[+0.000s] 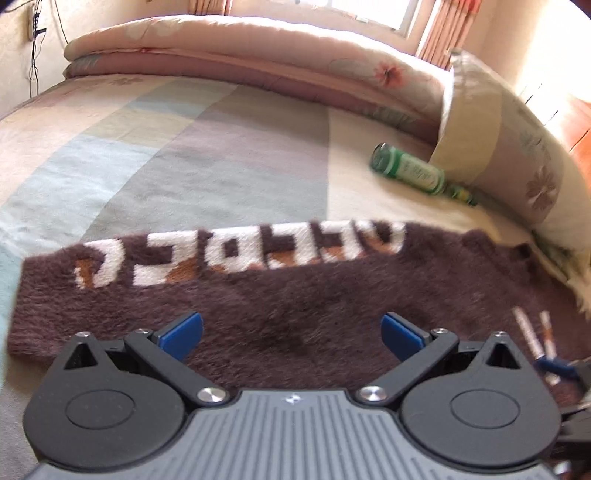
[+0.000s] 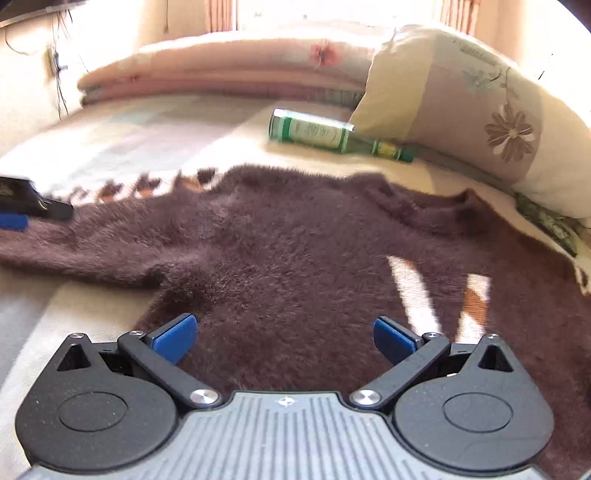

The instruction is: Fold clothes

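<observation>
The sweater point(image 1: 295, 295), a fuzzy dark brown one with white and orange lettering, lay spread flat on the bed point(image 1: 129, 147), over a bedspread of pale blocks in blue, grey, pink and cream. In the left wrist view a long band of it ran across the frame, with the lettering along its far edge. The left gripper point(image 1: 291, 332) hovered just above the brown pile with its blue-padded fingers point(image 1: 183, 334) wide apart and nothing between them. In the right wrist view the sweater point(image 2: 295, 240) filled most of the near bed, one narrower part stretching off to the left. The right gripper point(image 2: 284, 334) was likewise low over the fabric, its fingers point(image 2: 173, 338) spread apart and empty; whether the pads touched the pile could not be told. The left gripper point(image 2: 22, 210) showed at the left edge of that view, over the far end of the garment.

Beyond the sweater a green bottle point(image 1: 410, 170) with a pale label lay on its side on the bedspread, its neck pointing toward a cream pillow point(image 1: 509, 155) with a flower pattern. A folded pink quilt point(image 1: 240, 48) ran along the far side of the bed, below a window with patterned curtains point(image 1: 439, 29). Both views were a little blurred.
</observation>
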Action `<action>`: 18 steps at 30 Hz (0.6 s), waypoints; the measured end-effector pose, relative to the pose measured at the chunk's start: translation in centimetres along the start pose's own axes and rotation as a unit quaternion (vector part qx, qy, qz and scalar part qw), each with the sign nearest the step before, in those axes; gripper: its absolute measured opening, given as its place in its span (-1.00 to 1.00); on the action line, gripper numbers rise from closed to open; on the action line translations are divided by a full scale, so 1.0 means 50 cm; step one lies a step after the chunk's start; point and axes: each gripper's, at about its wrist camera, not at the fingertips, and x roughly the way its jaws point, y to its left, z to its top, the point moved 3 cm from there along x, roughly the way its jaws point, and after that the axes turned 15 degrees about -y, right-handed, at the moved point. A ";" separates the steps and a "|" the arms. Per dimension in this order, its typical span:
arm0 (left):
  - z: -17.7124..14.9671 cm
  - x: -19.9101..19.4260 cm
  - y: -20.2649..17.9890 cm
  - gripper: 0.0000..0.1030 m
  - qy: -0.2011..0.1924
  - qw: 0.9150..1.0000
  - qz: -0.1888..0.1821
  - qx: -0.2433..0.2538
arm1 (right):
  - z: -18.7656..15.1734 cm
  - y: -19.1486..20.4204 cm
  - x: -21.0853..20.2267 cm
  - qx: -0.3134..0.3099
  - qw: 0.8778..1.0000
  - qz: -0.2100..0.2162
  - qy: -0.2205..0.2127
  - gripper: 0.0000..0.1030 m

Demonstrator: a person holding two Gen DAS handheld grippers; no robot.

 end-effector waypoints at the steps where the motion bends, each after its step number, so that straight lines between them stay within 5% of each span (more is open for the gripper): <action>1: 0.007 -0.002 -0.001 0.98 -0.008 1.000 -0.005 -0.006 | -0.008 0.015 0.005 -0.003 1.000 -0.001 0.009 1.00; 3: 0.018 -0.007 -0.002 0.98 -0.020 1.000 -0.013 -0.016 | -0.019 0.042 0.004 -0.006 1.000 0.011 0.020 1.00; 8: 0.017 -0.010 -0.016 0.98 -0.021 1.000 -0.018 -0.011 | -0.014 0.070 -0.079 0.020 0.992 0.125 0.005 1.00; 12: 0.011 -0.010 -0.043 0.98 -0.021 0.999 -0.024 0.005 | -0.008 0.007 -0.137 -0.007 0.996 0.072 -0.050 1.00; 18: 0.011 -0.009 -0.087 0.98 -0.023 0.998 -0.054 0.021 | -0.035 -0.223 -0.146 0.048 0.995 -0.062 -0.059 1.00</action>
